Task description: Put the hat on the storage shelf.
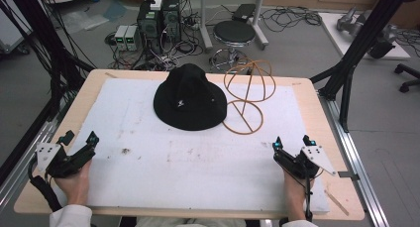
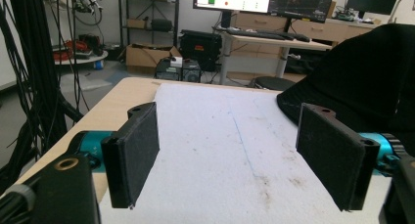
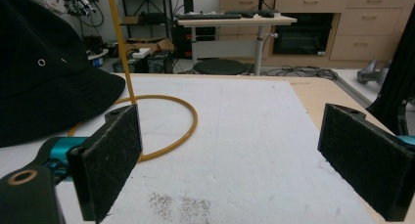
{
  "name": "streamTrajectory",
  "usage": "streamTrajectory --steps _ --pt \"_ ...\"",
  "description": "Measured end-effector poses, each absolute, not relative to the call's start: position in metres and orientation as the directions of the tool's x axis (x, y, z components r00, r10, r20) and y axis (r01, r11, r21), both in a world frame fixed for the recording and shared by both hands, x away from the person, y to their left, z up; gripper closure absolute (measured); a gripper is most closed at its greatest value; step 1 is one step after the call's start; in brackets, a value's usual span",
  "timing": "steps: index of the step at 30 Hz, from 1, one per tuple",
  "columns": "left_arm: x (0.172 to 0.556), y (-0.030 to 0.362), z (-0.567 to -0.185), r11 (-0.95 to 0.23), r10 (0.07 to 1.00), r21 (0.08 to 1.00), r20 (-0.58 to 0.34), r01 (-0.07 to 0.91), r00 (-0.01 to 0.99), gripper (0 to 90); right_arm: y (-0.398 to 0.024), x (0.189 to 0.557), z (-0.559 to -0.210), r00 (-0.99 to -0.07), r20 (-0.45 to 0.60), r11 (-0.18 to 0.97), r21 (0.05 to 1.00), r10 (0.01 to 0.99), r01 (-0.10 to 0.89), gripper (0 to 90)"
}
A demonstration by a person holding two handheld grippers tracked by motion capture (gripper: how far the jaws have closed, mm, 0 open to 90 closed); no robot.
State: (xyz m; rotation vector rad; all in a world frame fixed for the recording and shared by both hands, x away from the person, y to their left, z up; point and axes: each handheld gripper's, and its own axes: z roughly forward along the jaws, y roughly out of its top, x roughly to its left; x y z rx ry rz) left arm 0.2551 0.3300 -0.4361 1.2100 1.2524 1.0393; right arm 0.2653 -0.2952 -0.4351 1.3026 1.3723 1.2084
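A black bucket hat (image 1: 190, 100) lies brim-down at the back middle of the white mat (image 1: 148, 157). Right beside it stands a yellow wire hat stand (image 1: 247, 95), a ring base with an upright hoop frame. My left gripper (image 1: 79, 137) rests open at the mat's front left, nothing between its jaws; the hat (image 2: 362, 82) shows ahead to its right. My right gripper (image 1: 292, 141) rests open at the front right, also holding nothing. In its view the hat (image 3: 44, 77) and the stand's ring (image 3: 186, 121) lie ahead to the left.
The mat covers a wooden table (image 1: 317, 103) with a black frame post (image 1: 361, 43) at its right. Behind the table stand a round stool (image 1: 234, 33), computer boxes (image 1: 158, 21) and tangled cables on the floor.
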Motion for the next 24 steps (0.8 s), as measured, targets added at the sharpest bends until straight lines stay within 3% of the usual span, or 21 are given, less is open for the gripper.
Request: streamTrajectory --steps 24 --pt "0.2554 0.3310 -0.4358 0.106 0.992 0.992 -0.111 0.070 0.064 22.9 -0.2952 0.2649 -0.4351 -0.079 0.027 -0.014 0.988 0.996 0.156 8.4"
